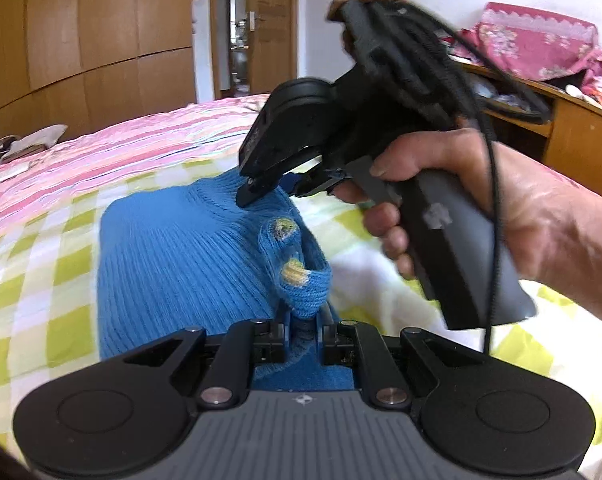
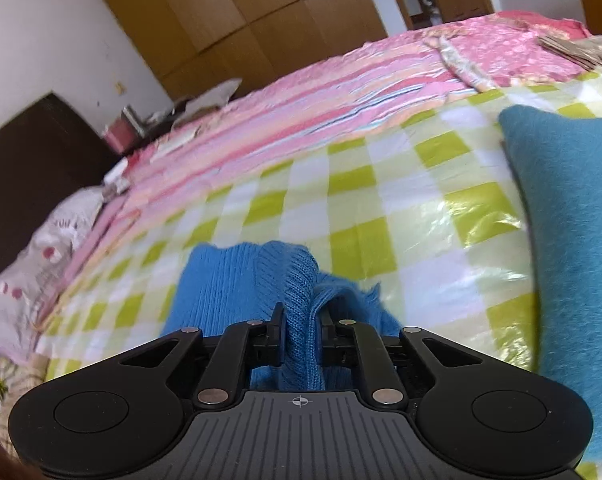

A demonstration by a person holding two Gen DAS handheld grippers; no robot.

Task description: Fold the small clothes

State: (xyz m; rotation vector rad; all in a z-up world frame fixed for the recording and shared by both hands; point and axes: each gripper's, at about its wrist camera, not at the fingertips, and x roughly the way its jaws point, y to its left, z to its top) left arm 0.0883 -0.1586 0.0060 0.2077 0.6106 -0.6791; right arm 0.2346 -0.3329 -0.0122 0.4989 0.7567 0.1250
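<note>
A small blue knitted sweater (image 1: 181, 248) lies on the green-and-white checked sheet (image 1: 29, 264) of the bed. My left gripper (image 1: 303, 328) is shut on a bunched sleeve or edge of it, with a yellow patch on the fold just ahead. My right gripper (image 1: 261, 188) shows in the left wrist view, held in a hand, its tips pinching the sweater's far edge near the collar. In the right wrist view my right gripper (image 2: 301, 332) is shut on a ribbed blue fold of the sweater (image 2: 237, 276).
A teal fuzzy garment (image 2: 569, 216) lies on the sheet (image 2: 361, 200) at the right. A pink striped quilt (image 1: 101, 152) covers the far bed. A wooden wardrobe (image 1: 85, 32), open door and a cluttered wooden desk (image 1: 573, 128) stand beyond.
</note>
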